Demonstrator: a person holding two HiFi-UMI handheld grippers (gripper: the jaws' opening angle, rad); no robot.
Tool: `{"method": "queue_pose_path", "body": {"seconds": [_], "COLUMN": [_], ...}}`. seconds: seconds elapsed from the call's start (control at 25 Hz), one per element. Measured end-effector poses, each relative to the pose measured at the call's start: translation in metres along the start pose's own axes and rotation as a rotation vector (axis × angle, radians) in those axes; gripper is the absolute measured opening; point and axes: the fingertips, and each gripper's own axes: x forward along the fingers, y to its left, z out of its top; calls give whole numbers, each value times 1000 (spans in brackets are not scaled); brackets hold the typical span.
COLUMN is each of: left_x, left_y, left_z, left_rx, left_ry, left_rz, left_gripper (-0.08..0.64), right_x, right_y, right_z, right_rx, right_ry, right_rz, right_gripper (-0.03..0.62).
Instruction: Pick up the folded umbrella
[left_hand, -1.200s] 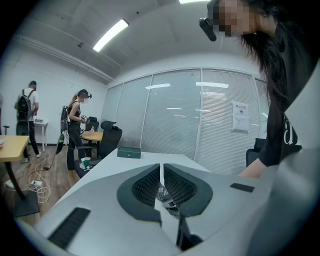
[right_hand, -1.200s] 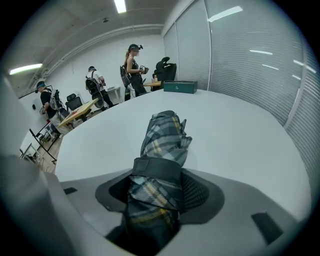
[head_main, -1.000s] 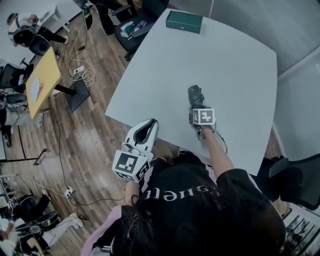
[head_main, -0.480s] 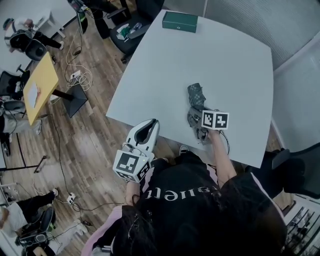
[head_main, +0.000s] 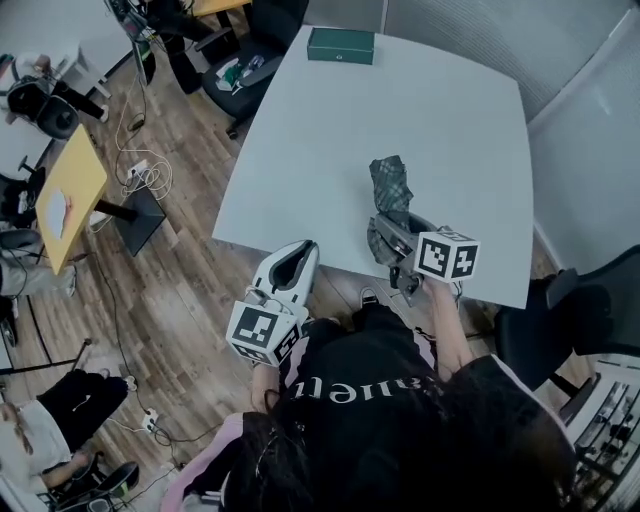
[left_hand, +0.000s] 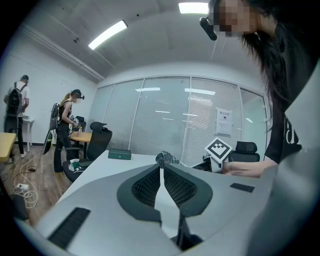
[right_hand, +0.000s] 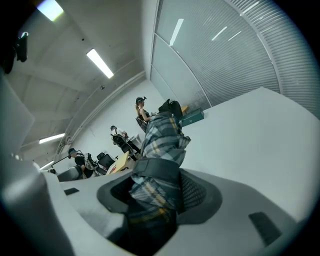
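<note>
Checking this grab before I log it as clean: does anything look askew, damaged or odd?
Nothing stands out. The plaid umbrella is folded, its strap wrapped round it, gripped in the jaws of the right gripper over the table. The green box lies flat at the table's far edge.

A white table (head_main: 450, 110) with rounded corners fills the middle, and a dark green box (head_main: 341, 45) lies at its far edge. On the left, a yellow desk (head_main: 80, 180) stands on the wooden floor (head_main: 180, 300), with white cables (head_main: 136, 174) coiled near it. A black office chair (head_main: 582, 312) stands at the right.
</note>
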Motion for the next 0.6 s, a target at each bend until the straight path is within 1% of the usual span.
{"method": "queue_pose_path", "body": {"seconds": [0.28,0.44,0.6], "left_x": [-32,-45,-53], "left_y": [-12,-25,-36], "left_z": [-8,-15,-24], "left_rx": [12,17,19], "left_ry": [8,20,29], "left_rz": [-87,-154,-203], "left_gripper": [38,38,38], "right_x": [-36,-56,-72], "right_y": [54,70,79], "right_z": [-22,-40,-58], "right_rx": [14,36,52], "right_ry": [-68,-102,-124], "right_rz": [5,-20,-43], "right_gripper": [235,235,235]}}
